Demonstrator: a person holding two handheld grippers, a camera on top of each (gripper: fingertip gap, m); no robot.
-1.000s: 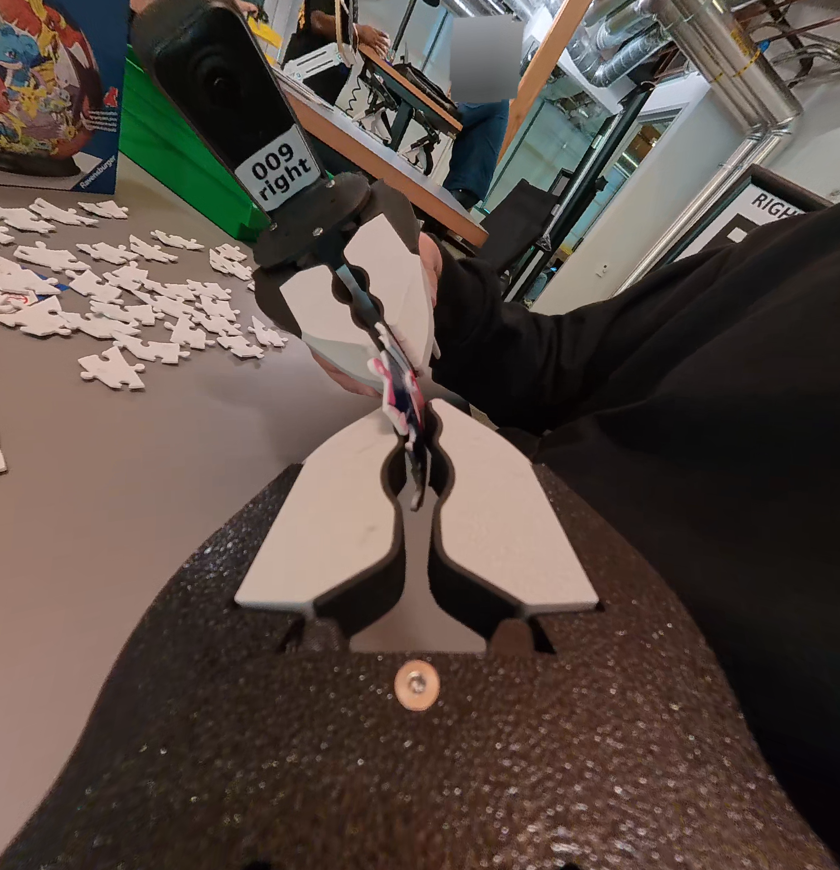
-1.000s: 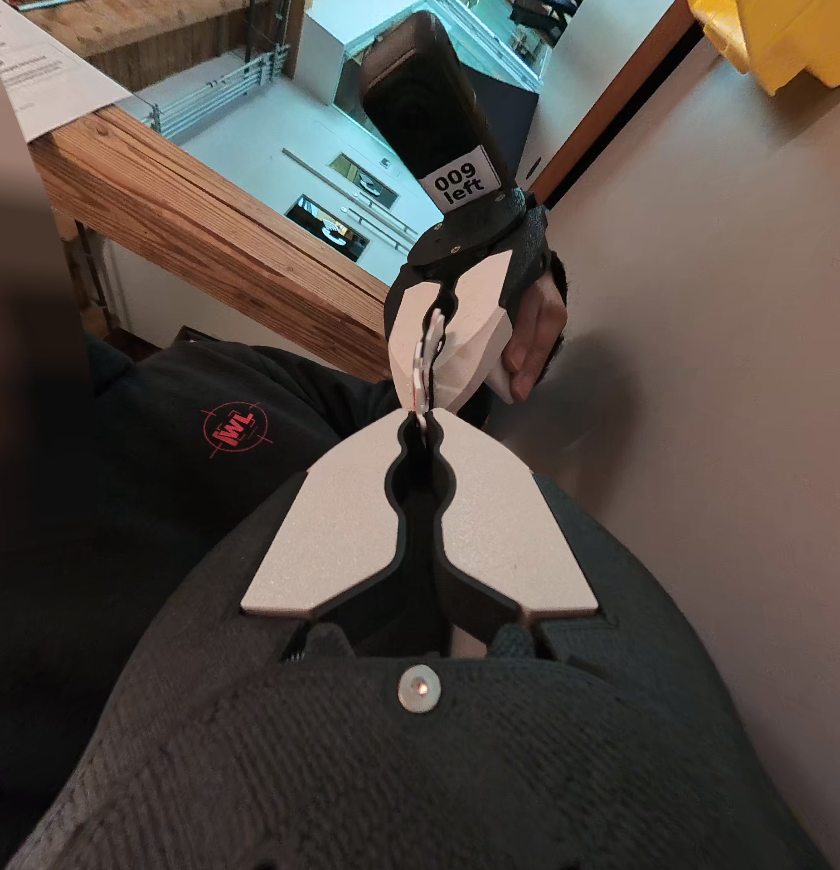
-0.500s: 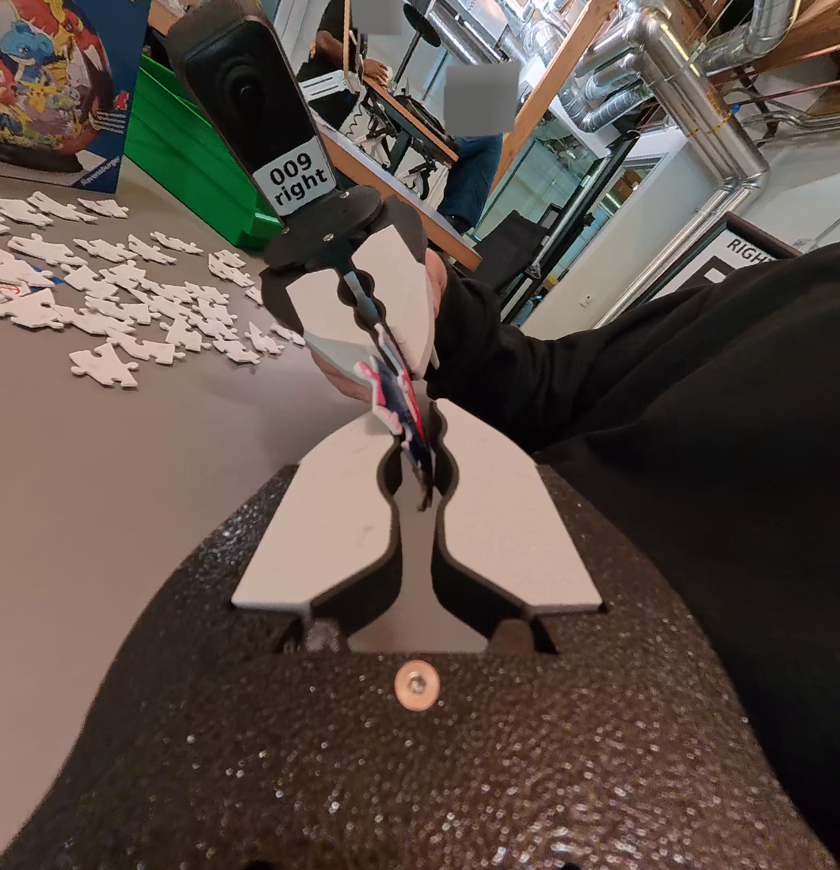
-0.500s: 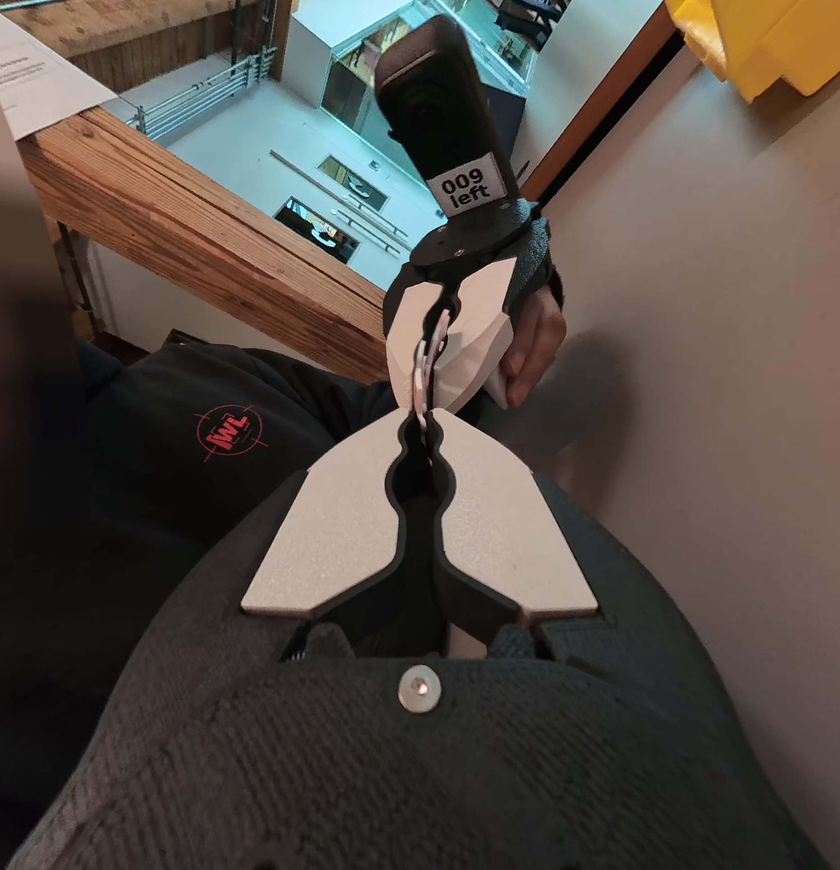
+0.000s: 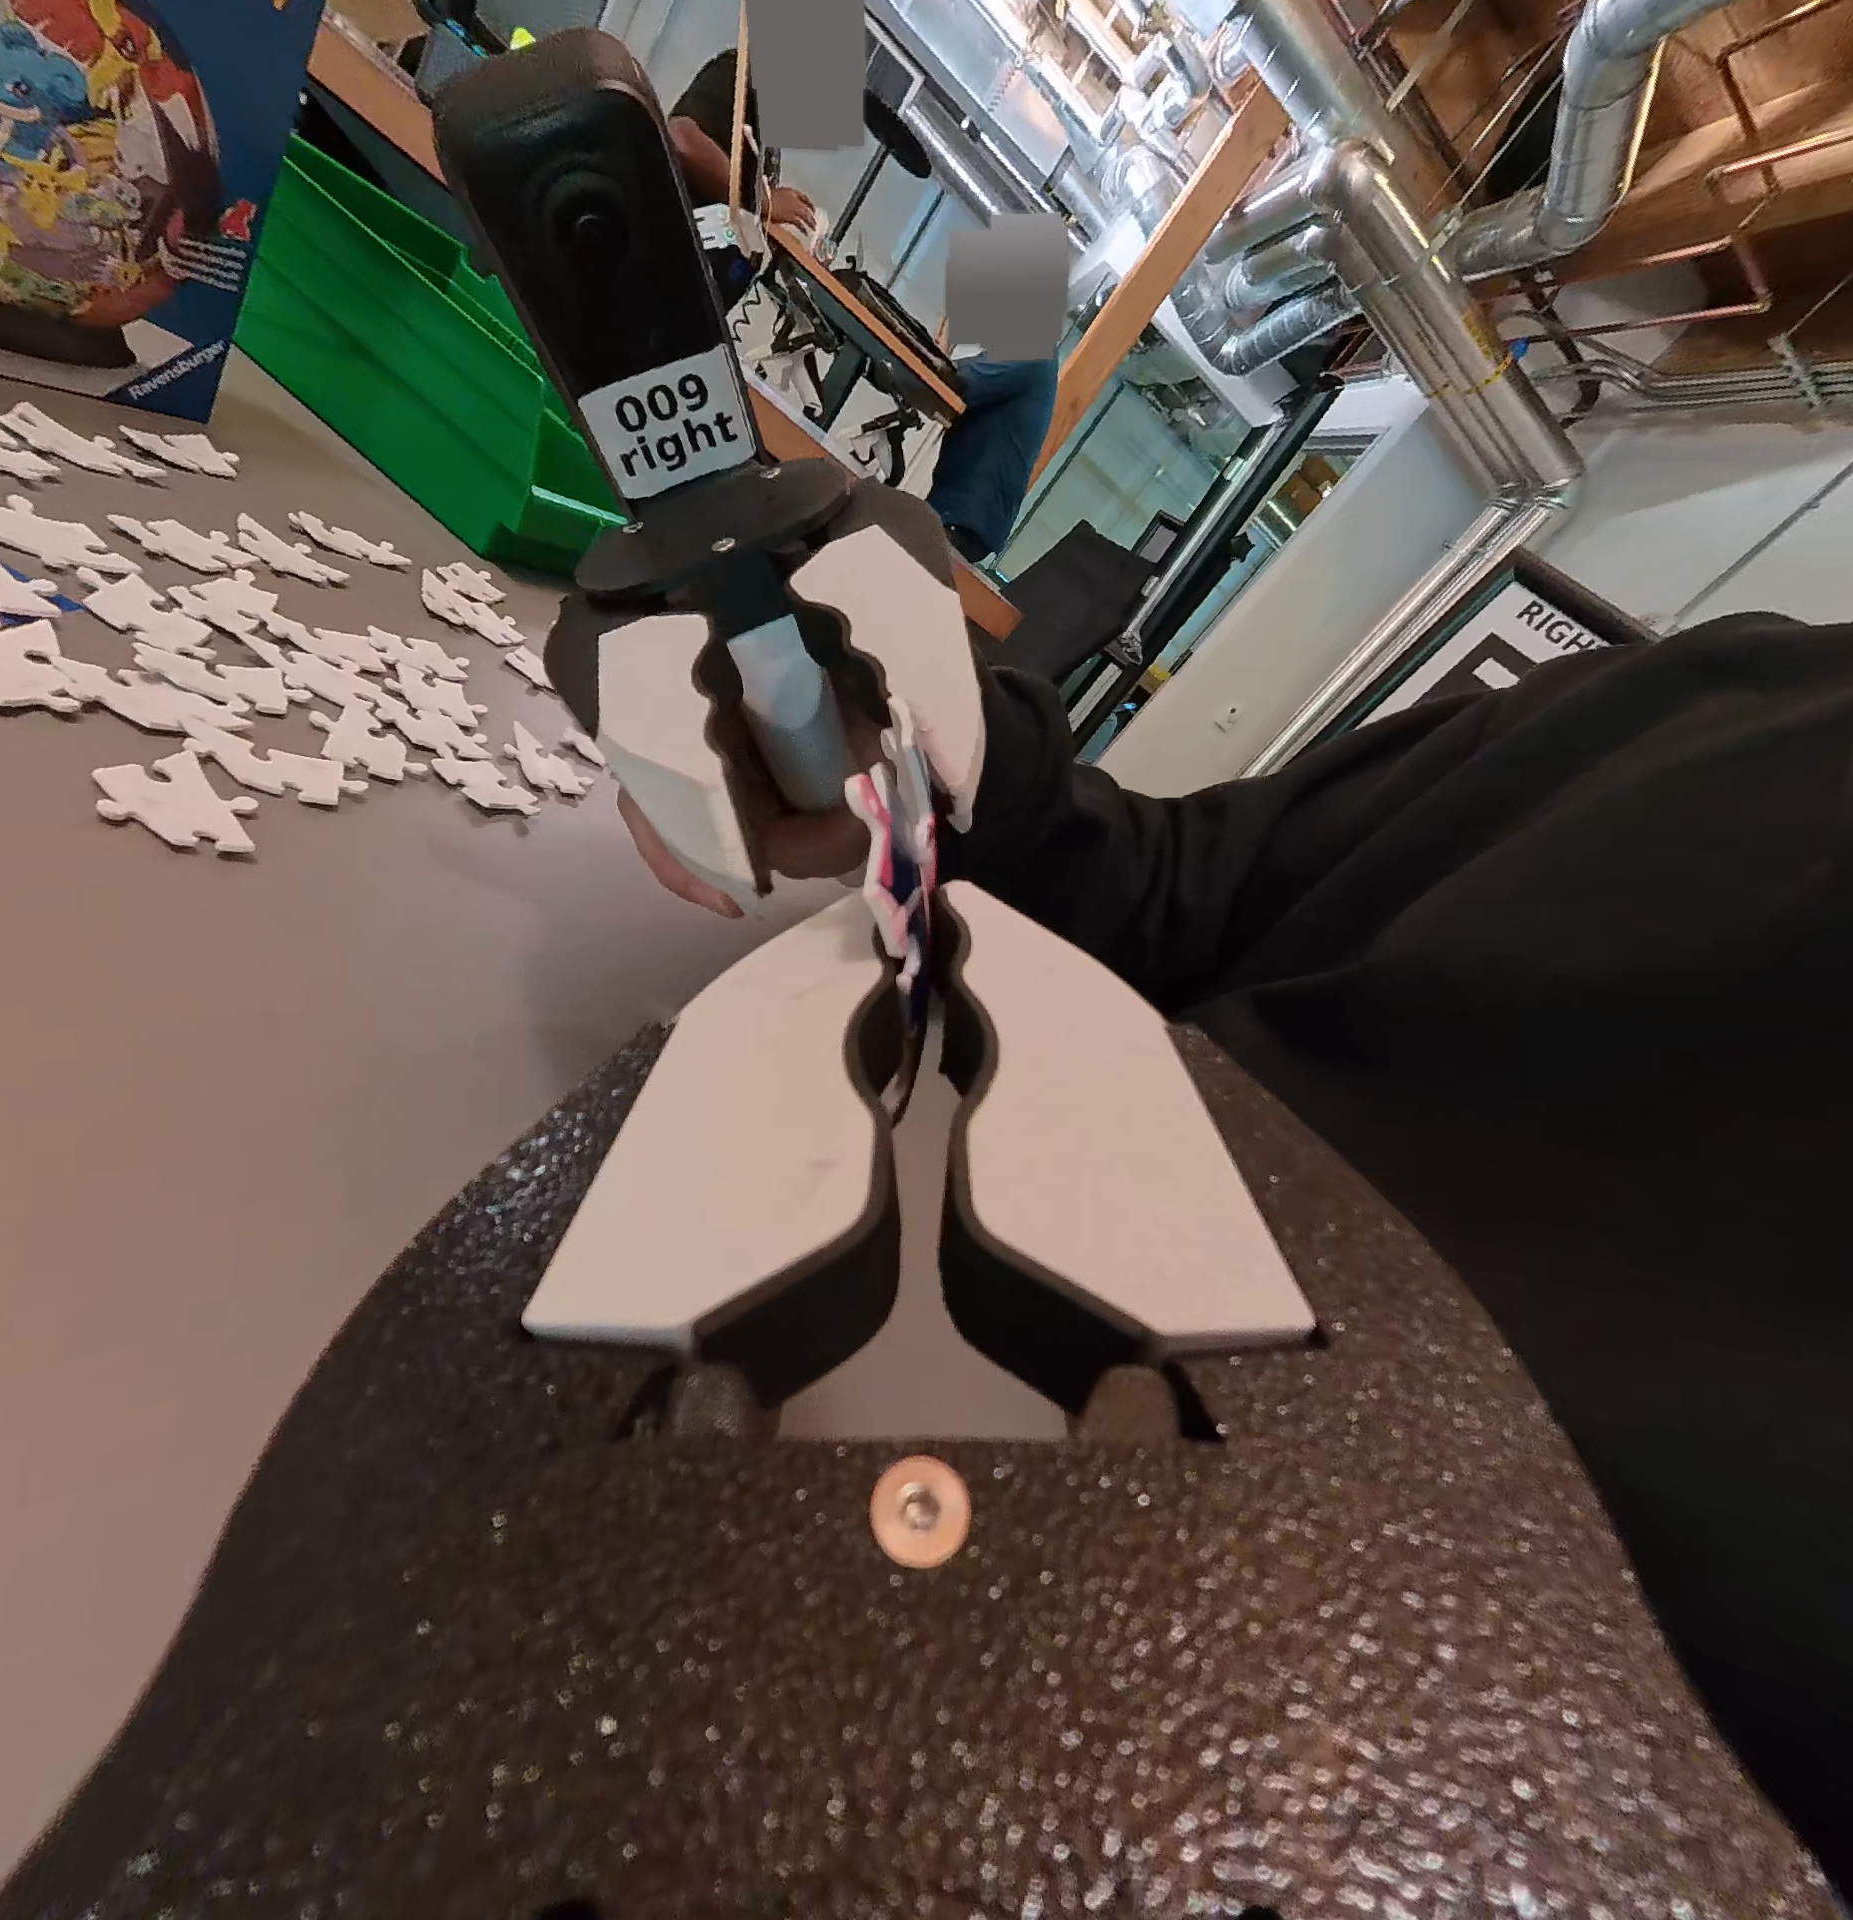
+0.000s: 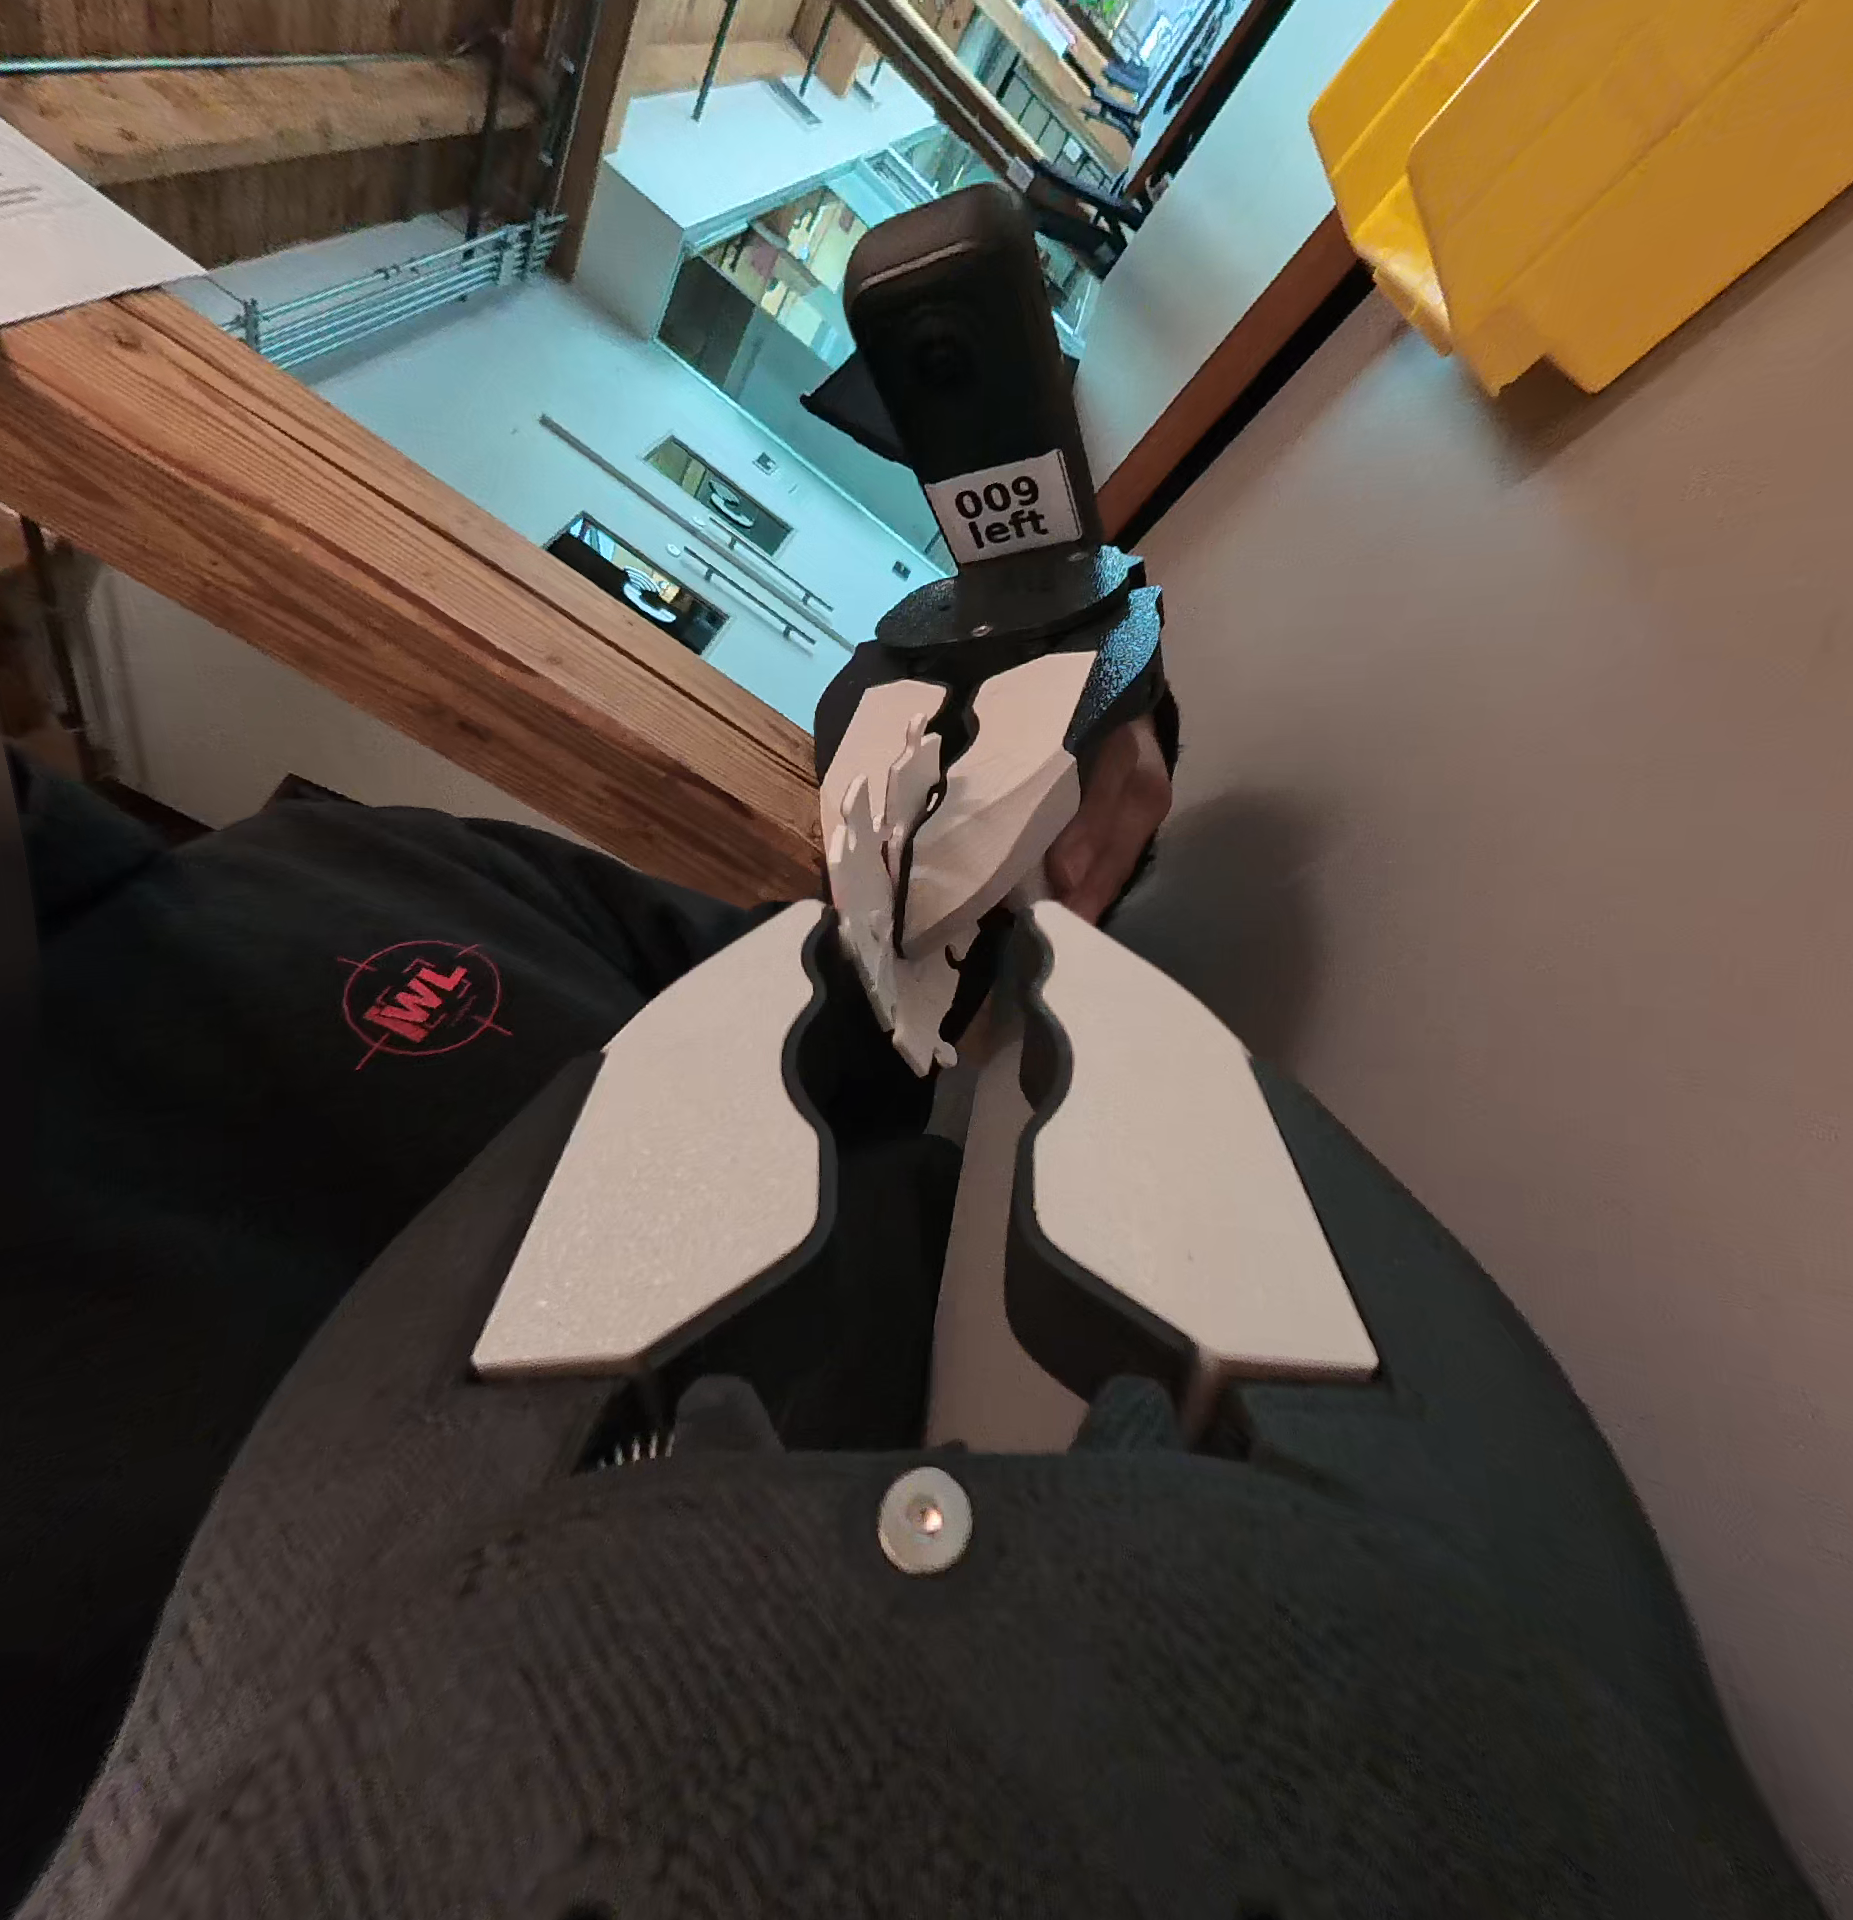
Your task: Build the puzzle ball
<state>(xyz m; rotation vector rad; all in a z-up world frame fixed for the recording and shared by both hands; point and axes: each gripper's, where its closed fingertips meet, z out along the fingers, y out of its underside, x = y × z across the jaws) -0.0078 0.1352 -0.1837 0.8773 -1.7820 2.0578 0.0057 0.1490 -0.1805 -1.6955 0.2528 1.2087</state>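
A short strip of joined puzzle pieces, pink, blue and white on the printed side, is held edge-on between the tips of my left gripper, which is shut on it above the grey table. My right gripper faces it with its jaws apart, one finger beside the strip's top end. In the right wrist view, my right gripper is open around the strip's white back, and the left gripper clamps the strip from the far side.
Several loose white puzzle pieces lie face down at the left of the table. The puzzle box and green bins stand behind them. Yellow bins stand at the far right. A black sleeve fills the right side. Less than 4 cm separates the two grippers' tips.
My right gripper has opened and let go of the strip, which it was shut on before. My left gripper still holds the strip. Both grippers have tilted a little.
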